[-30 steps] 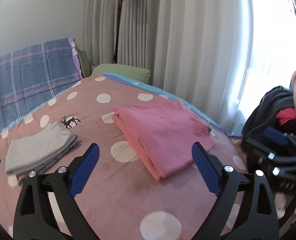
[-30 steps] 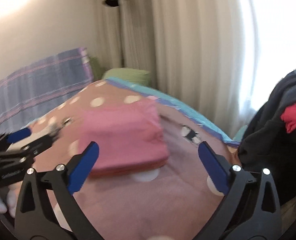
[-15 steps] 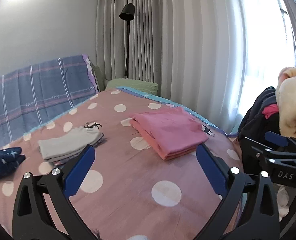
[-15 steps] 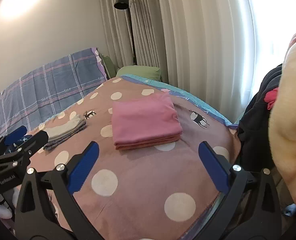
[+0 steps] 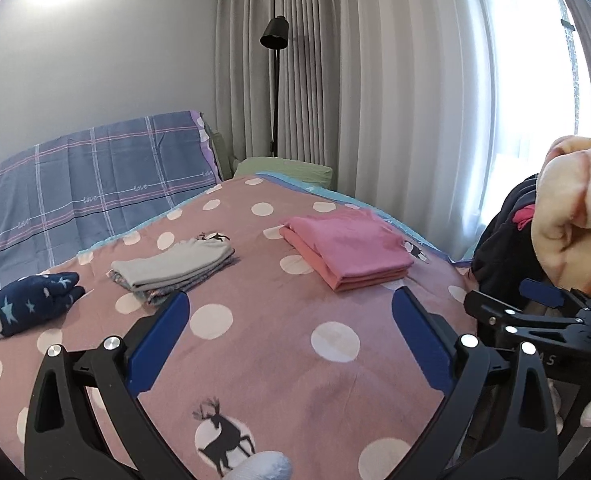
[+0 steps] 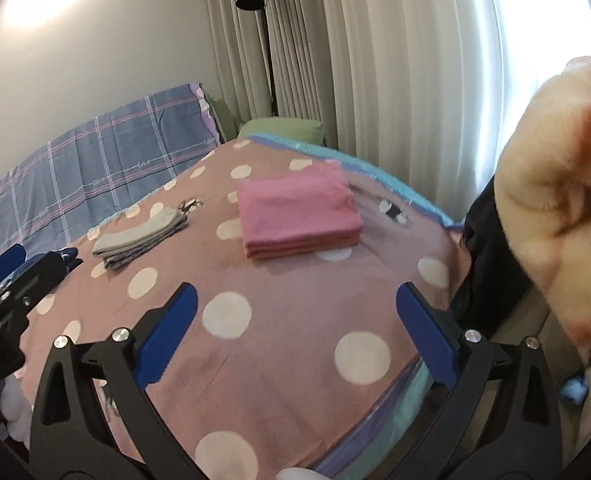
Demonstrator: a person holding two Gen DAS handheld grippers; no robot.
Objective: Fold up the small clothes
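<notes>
Left gripper point(image 5: 289, 344): fingers spread wide, nothing between them, above near end of bed.
Right gripper point(image 6: 295, 330): likewise spread, empty, over near right corner of bed.
Bed point(image 5: 279, 344): mauve cover, white polka dots, black deer print near front edge; teal and purple border on right side.
Cream fleece garment point(image 6: 555, 208): bulky, orange-marked, close on right, off the bed; also seen at right in left wrist view point(image 5: 567, 216).
Dark clothing heap point(image 5: 503, 248): beside right edge of bed, red scrap showing in it; no container visible around it.
Navy star-print item point(image 5: 27, 304): bundled, left side of bed.
Grey folded stack point(image 5: 171, 268): mid-bed, left of centre, patterned piece underneath.
Pink folded stack point(image 5: 347, 252): mid-bed, right of centre, well apart from grey stack; orange-pink layer at bottom.
Blue plaid cover point(image 5: 87, 184): far left, against wall.
Green pillow point(image 5: 287, 168): far end of bed.
Black floor lamp point(image 5: 275, 80): behind pillow, before curtains.
Grey pleated curtains point(image 5: 375, 80): far wall, bright window at right.
</notes>
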